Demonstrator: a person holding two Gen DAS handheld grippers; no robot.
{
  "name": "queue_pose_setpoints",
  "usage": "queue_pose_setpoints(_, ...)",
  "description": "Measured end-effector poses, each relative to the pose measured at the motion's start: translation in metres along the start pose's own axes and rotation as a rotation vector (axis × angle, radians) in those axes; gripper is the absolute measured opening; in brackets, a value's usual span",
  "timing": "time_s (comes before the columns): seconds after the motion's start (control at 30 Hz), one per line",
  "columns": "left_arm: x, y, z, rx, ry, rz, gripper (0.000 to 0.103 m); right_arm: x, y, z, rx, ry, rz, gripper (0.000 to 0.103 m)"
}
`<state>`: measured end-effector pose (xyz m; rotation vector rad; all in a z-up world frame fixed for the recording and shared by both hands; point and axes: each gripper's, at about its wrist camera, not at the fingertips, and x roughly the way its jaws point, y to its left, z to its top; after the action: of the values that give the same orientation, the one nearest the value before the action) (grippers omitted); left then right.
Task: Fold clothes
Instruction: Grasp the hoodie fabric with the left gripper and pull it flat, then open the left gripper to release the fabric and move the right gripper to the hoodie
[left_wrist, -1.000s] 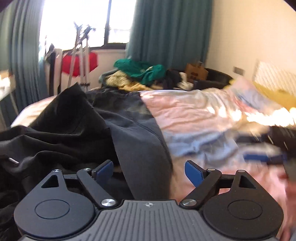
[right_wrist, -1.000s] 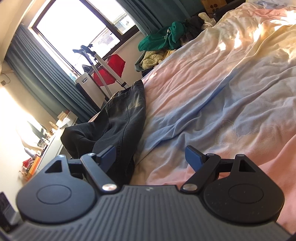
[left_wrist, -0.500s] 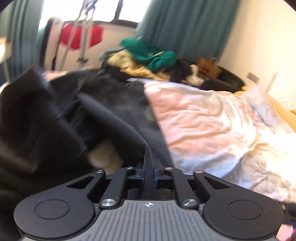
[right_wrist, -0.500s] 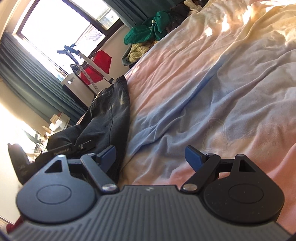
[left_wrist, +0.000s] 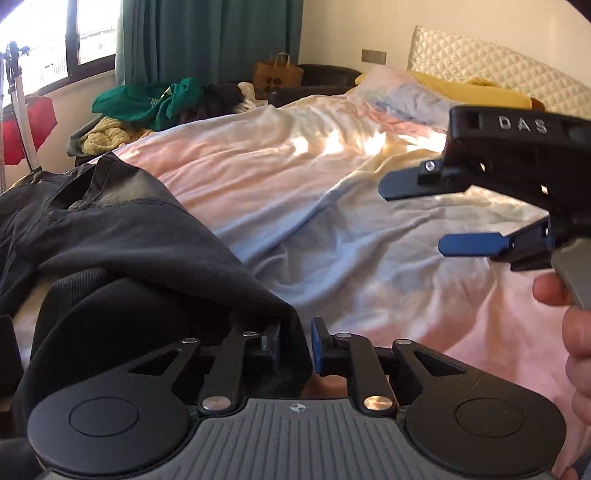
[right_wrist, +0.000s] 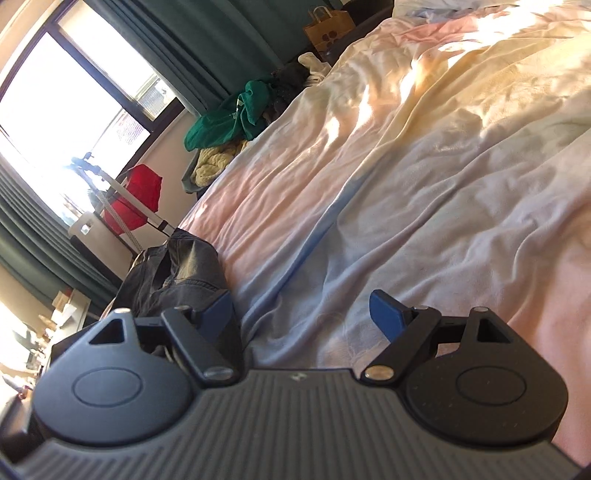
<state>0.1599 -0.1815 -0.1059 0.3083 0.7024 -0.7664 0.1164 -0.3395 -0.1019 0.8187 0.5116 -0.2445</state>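
left gripper (left_wrist: 297, 341): jaws opening, dark trousers (left_wrist: 122, 236) fabric draped between them, grip loosening | trousers: heaped at bed (left_wrist: 295, 177) left edge, long axis toward window-side corner | right gripper (right_wrist: 304, 314): jaws wide, empty, over bare duvet, trousers to its left | left hand nearer

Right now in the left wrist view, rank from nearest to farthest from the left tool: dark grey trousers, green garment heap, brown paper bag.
1. Dark grey trousers: at the left tool, cloth between its opening jaws.
2. Green garment heap: far left, beyond the bed's edge.
3. Brown paper bag: farthest, by the curtain.
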Motion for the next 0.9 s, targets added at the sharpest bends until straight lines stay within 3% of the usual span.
queue_pose_setpoints(0.13,-0.034,-0.013,-0.013,0.067,-0.003,0.0,0.063,0.003,0.003,-0.001,0.006,0.01,0.044,0.084)
queue_pose_setpoints(0.2,-0.064,-0.013,-0.02,0.058,-0.023,0.009,0.073,0.005,0.007,-0.003,0.001,0.017,0.071,0.084)
queue_pose_setpoints(0.3,-0.11,0.0,-0.034,0.011,-0.059,0.044,0.079,0.007,0.015,-0.006,-0.018,0.025,0.108,0.084)
queue_pose_setpoints(0.4,-0.154,0.016,-0.052,-0.059,-0.11,0.144,0.083,0.005,0.029,-0.011,-0.071,0.02,0.143,0.084)
queue_pose_setpoints(0.53,-0.2,0.044,-0.08,-0.228,-0.176,0.28,0.085,-0.002,0.051,-0.022,-0.178,0.005,0.196,0.084)
queue_pose_setpoints(0.73,-0.237,0.081,-0.102,-0.527,-0.277,0.432,0.085,-0.018,0.078,-0.042,-0.338,-0.028,0.263,0.084)
queue_pose_setpoints(0.83,-0.245,0.083,-0.105,-0.558,-0.353,0.507,0.085,-0.021,0.086,-0.056,-0.378,-0.014,0.257,0.084)
queue_pose_setpoints(0.9,-0.244,0.082,-0.104,-0.541,-0.357,0.511,0.085,-0.017,0.088,-0.067,-0.384,0.017,0.254,0.084)
